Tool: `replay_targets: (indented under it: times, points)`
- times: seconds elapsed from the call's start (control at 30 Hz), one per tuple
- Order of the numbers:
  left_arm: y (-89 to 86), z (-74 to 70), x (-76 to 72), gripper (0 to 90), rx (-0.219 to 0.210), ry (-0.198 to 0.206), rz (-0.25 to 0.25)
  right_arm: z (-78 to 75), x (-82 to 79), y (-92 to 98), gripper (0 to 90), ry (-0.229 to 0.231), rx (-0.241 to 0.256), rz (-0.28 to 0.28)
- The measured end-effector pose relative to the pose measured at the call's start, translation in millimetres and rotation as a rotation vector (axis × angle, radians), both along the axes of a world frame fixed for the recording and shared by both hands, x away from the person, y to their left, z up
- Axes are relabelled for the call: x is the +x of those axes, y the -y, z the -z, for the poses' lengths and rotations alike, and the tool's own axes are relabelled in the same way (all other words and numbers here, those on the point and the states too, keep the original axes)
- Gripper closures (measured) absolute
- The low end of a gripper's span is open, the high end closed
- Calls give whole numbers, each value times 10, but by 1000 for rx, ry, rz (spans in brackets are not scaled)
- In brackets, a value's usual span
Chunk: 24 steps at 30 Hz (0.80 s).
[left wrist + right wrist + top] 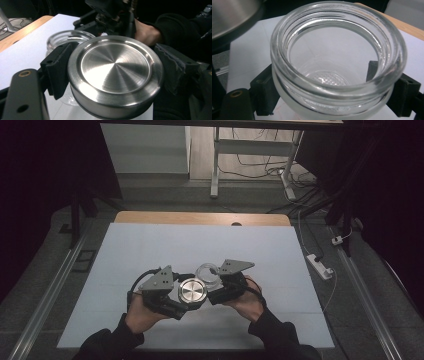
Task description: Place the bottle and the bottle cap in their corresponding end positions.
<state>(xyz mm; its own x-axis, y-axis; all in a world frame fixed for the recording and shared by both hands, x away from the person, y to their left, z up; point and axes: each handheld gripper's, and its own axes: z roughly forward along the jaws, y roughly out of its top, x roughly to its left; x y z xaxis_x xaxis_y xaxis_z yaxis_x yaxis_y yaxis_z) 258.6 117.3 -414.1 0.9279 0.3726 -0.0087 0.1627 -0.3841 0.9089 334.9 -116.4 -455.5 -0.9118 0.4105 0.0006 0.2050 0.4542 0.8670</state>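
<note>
Table (150, 250) under white mat, bare but for the work near the front edge. Jar (337, 62) upright, open-mouthed, empty, clamped at the neck by right gripper (226, 285). Lid (115, 75) off, pinched at the rim by left gripper (172, 297), held just beside the jar and slightly lower in the high view. Likely mid-step: lid and jar apart, either capping or just uncapped. If capping: lift lid over mouth, level it, seat, then twist.
</note>
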Motion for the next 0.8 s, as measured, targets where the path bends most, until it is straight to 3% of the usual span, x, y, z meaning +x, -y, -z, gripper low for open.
replay_targets:
  times: [0.63, 0.8]
  points:
    - [27, 267, -72, 199, 18, 19, 19, -40, 181, -129, 145, 26, 7, 14]
    - [41, 384, -80, 199, 31, 4, 17, -28, 244, -161, 145, 25, 5, 27]
